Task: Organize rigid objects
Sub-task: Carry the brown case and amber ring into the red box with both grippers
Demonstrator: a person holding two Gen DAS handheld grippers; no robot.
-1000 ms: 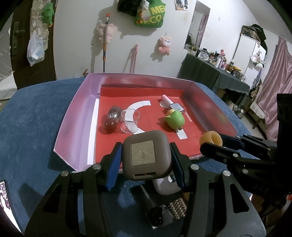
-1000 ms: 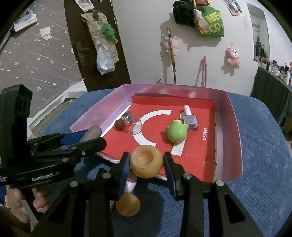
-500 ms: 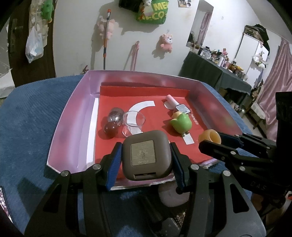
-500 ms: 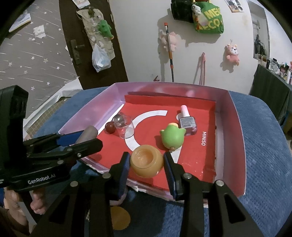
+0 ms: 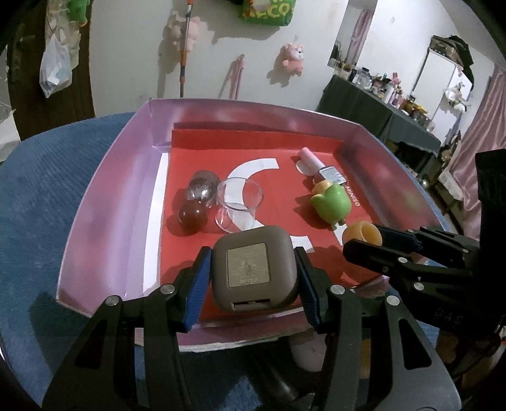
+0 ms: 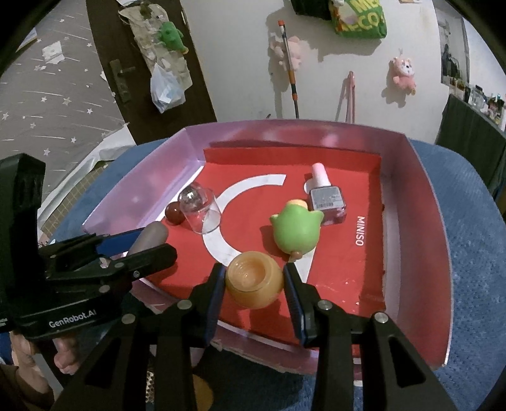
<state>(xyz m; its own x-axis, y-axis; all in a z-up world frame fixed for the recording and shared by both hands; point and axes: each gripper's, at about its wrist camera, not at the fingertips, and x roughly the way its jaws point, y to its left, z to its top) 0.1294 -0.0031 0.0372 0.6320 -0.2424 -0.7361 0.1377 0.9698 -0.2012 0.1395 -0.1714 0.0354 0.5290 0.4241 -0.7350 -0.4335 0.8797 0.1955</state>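
Both hand-held grippers advanced over tray [image 5: 104,202], left [image 5: 253,272] clamping brown case [image 5: 253,268], right [image 6: 254,279] clamping orange jar [image 6: 254,279], barcode label [image 6: 325,199] right-view only

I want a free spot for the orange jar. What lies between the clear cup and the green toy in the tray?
Nothing stands between the clear cup and the green toy: only tray floor with its white arc, shown in the right wrist view.

- white wall [image 6: 240,63] far, plush toys and a green bag [image 6: 359,19] hung on it
- dark door [image 6: 126,69] far left
- cluttered dark table [image 5: 379,107] far right
- pink curtain [image 5: 480,132] right
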